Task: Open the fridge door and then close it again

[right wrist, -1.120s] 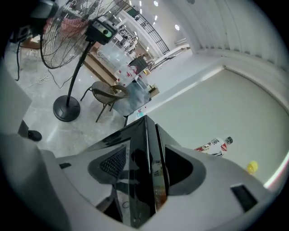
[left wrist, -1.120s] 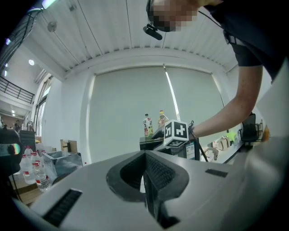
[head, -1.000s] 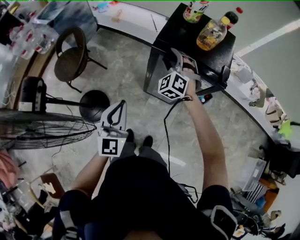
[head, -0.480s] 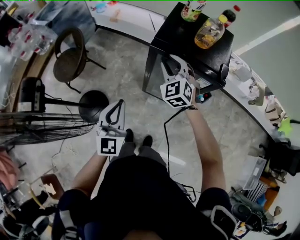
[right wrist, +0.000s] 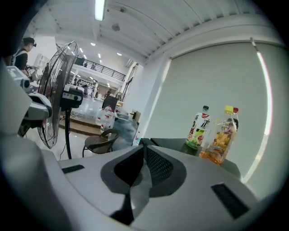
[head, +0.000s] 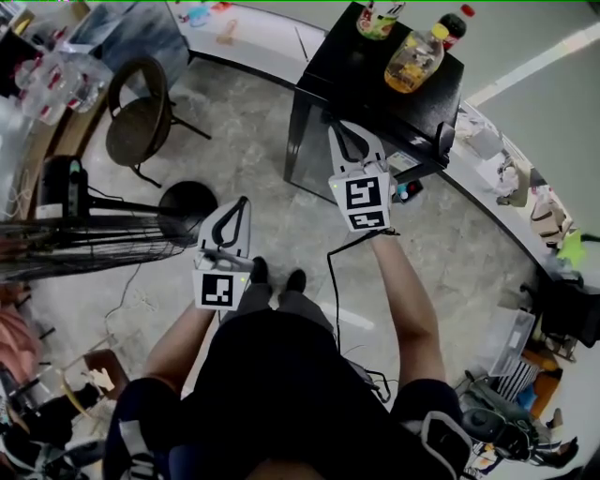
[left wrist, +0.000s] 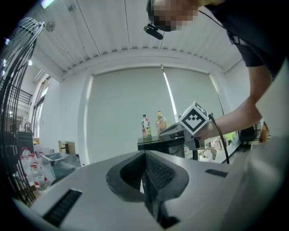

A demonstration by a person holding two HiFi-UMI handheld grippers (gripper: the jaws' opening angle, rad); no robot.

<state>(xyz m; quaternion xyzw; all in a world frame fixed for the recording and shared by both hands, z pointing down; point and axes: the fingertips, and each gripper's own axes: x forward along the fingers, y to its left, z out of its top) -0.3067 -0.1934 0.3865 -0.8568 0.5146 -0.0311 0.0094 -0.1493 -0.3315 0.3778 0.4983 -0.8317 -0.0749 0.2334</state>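
Observation:
The small black fridge stands at the top middle of the head view, and its front door looks closed. On its top stand a yellow juice bottle, a green-labelled bottle and a red-capped dark bottle. My right gripper hovers just in front of the fridge's upper front edge, apart from it. Its jaws have just been closing and are shut with nothing between them. My left gripper is held level over the floor, shut and empty. The fridge lies ahead of it.
A round chair stands at the upper left. A pedestal fan with its round base is at the left. A curved white counter runs behind the fridge. A black cable trails on the floor, and clutter sits at the right.
My right gripper has pulled back from the fridge's top front edge, rolled so its marker face turns up, and its jaws have gone from wide to shut. The left gripper has stayed still.

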